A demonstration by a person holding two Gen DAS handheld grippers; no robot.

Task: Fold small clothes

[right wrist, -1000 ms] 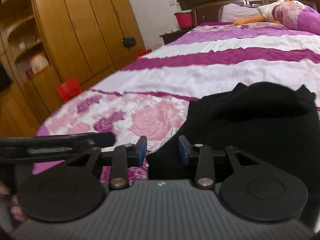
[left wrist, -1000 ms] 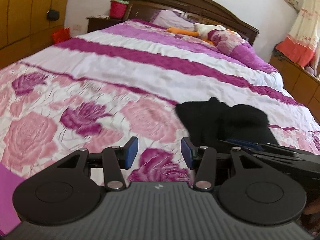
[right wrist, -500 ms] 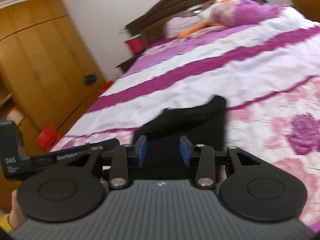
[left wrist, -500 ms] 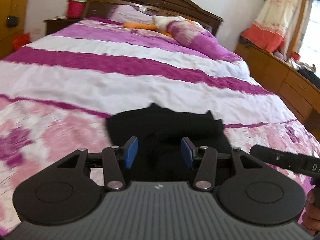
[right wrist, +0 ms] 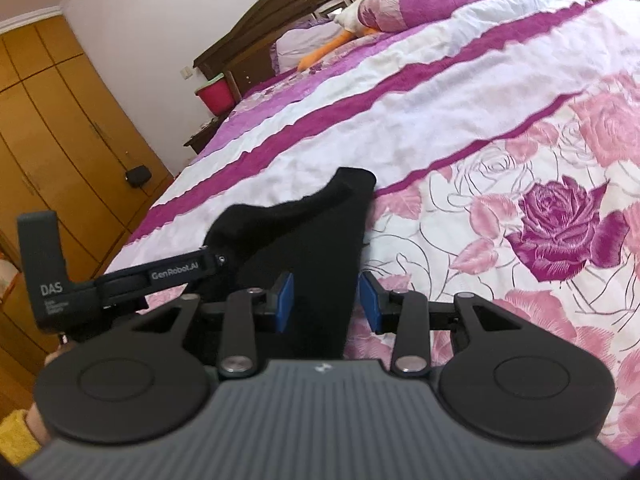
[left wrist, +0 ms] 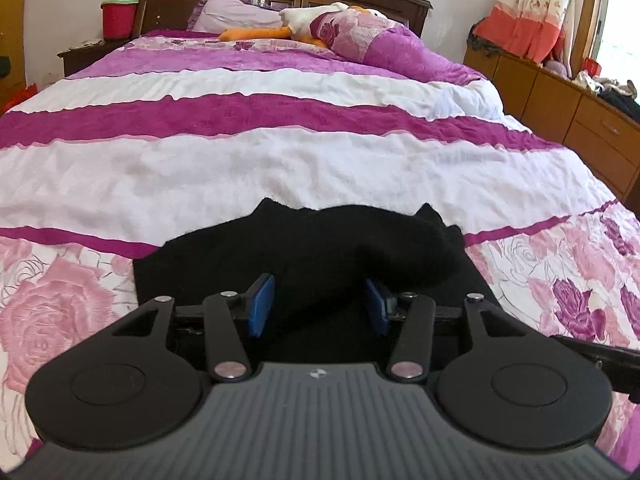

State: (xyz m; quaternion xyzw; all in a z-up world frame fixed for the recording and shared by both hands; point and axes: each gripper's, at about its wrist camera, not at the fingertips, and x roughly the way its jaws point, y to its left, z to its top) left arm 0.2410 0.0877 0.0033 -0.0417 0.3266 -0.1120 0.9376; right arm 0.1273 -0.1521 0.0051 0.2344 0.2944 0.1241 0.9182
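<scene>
A small black garment (left wrist: 320,248) lies on the bed's floral quilt, partly folded, with a rumpled upper layer. My left gripper (left wrist: 318,306) is open and hovers over its near edge, blue pads on either side of the cloth. In the right wrist view the same garment (right wrist: 316,232) lies ahead. My right gripper (right wrist: 326,302) is open over its right near edge. The left gripper's side (right wrist: 160,274) shows at the left, beside the garment's raised fold.
The bed (left wrist: 280,160) has a pink, white and purple striped quilt. A stuffed goose (left wrist: 304,24) and pillows lie at the headboard. A red bin (left wrist: 118,18) stands on the nightstand. A wooden dresser (left wrist: 568,108) is on the right, a wardrobe (right wrist: 60,128) on the left.
Both grippers have swung from the bed's left side toward the garment and now sit over its near edge. Both stay open.
</scene>
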